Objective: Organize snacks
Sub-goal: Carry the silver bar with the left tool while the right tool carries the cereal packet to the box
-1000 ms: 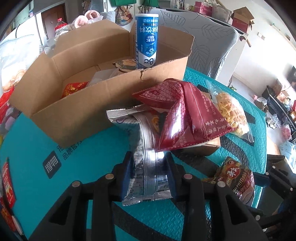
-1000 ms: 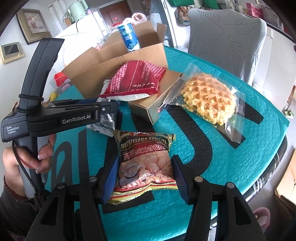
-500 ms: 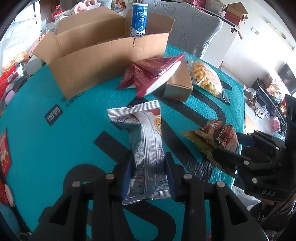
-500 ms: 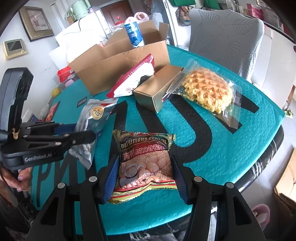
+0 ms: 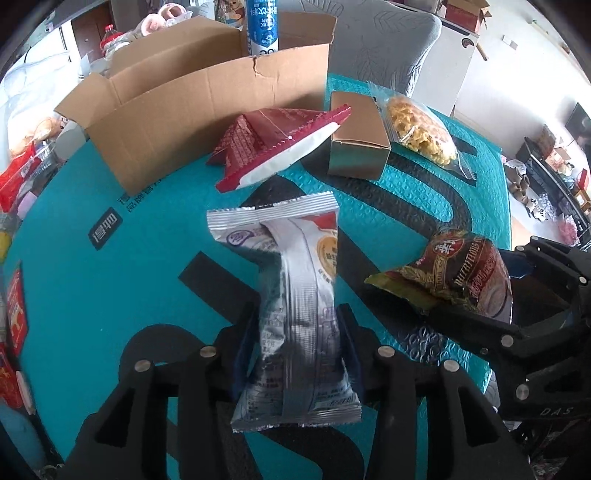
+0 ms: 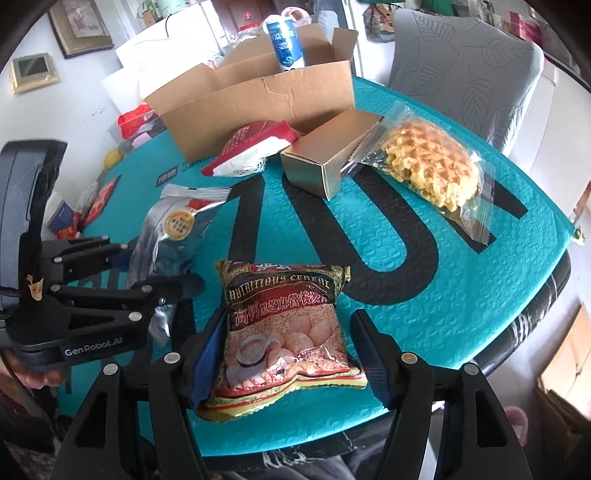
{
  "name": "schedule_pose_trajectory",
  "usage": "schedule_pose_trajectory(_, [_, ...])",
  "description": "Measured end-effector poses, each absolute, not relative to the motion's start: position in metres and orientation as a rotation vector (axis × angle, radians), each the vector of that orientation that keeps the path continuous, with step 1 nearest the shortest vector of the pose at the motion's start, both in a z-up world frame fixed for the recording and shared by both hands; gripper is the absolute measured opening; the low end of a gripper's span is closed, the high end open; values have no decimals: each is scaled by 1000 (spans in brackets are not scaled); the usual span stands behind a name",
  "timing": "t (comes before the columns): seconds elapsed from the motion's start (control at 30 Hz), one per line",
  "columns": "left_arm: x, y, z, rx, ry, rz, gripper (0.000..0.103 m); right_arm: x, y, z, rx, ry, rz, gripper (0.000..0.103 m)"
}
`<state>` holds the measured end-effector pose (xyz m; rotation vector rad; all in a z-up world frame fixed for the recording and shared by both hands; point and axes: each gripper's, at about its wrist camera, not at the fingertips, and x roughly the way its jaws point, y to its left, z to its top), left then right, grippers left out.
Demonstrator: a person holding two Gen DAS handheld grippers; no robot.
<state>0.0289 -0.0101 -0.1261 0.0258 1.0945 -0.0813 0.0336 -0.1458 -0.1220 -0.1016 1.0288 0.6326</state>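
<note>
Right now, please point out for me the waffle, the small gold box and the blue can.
waffle (image 6: 430, 164), right wrist view, middle of the golden grid inside its clear wrapper.
small gold box (image 6: 325, 155), right wrist view, its top face.
blue can (image 5: 261, 27), left wrist view, the label, standing in the cardboard box.

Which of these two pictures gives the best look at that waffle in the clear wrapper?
The right wrist view: the waffle lies face-on, its grid and clear wrapper plain, leaning on the gold box. The left wrist view shows it small, foreshortened, at the mat's far edge behind that box.
</note>
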Motion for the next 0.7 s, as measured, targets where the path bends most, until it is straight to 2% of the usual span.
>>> schedule_pose_trajectory(0.13, [27, -9, -127, 20, 1070, -89, 43, 31, -139, -123, -153, 1004, 628, 67])
schedule_pose_trajectory(0.2, [25, -11, -126, 45, 1067, -117, 38, 28, -139, -121, -153, 979, 640, 58])
schedule_pose_trajectory(0.37, [21, -9, -123, 21, 1073, -153, 36, 22, -140, -118, -142, 939, 643, 51])
schedule_pose_trajectory(0.7, [6, -4, -100, -3, 1021, -140, 35, 16, -138, -107, -75, 935, 695, 50])
